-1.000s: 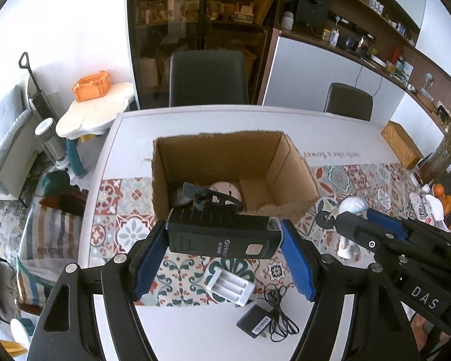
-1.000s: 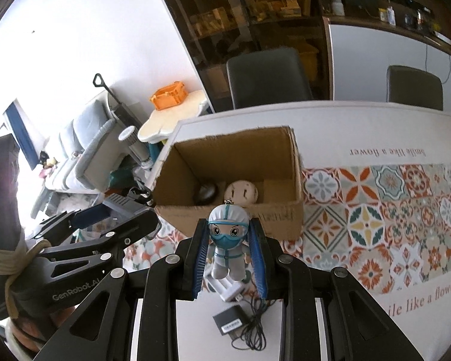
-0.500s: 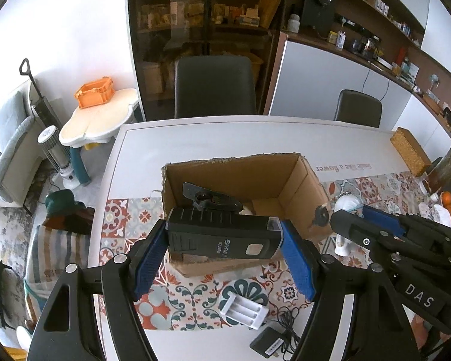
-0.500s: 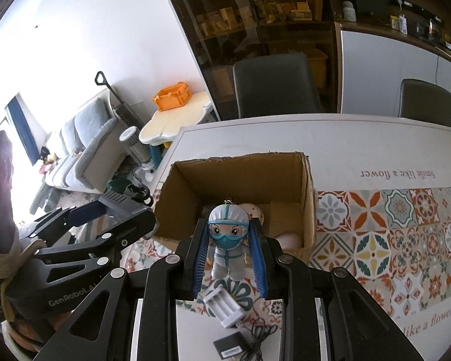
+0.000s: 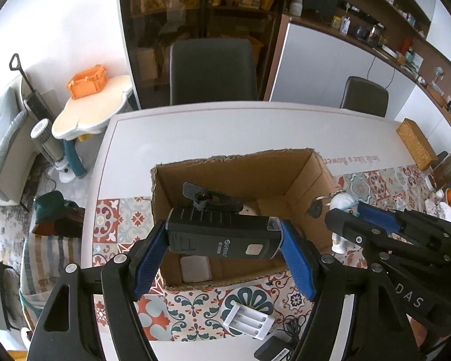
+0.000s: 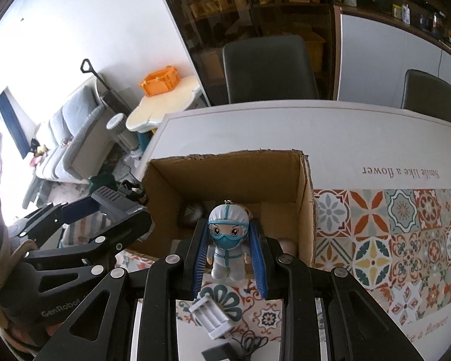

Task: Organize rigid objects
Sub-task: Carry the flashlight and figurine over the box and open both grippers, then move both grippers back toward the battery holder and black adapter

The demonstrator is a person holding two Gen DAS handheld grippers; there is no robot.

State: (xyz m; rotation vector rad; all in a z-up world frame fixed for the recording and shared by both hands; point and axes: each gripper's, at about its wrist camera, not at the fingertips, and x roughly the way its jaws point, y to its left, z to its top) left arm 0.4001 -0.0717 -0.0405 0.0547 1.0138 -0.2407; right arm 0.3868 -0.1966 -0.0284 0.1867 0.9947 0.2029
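My left gripper [image 5: 224, 242] is shut on a black rectangular flashlight-like device [image 5: 222, 237], held crosswise over the near part of the open cardboard box [image 5: 321, 177]. My right gripper [image 6: 228, 252] is shut on a small white figurine with a blue mask [image 6: 228, 237], held upright above the box's [image 6: 306, 204] near wall. In the left wrist view the right gripper [image 5: 357, 219] with the figurine [image 5: 342, 203] hangs at the box's right side. Inside the box lie a white square item [image 5: 195, 269] and a grey rounded item [image 6: 192, 210].
A white battery holder [image 5: 249, 320] [image 6: 210, 316] and a black adapter with a cord [image 5: 273, 352] lie on the patterned table runner [image 6: 406, 234] in front of the box. Dark chairs [image 5: 213, 72] stand behind the white table [image 5: 195, 132]. A woven box [image 5: 416, 144] sits far right.
Both grippers have carried their objects forward, from in front of the box to over its near edge. The box now looks closer and lower in both views.
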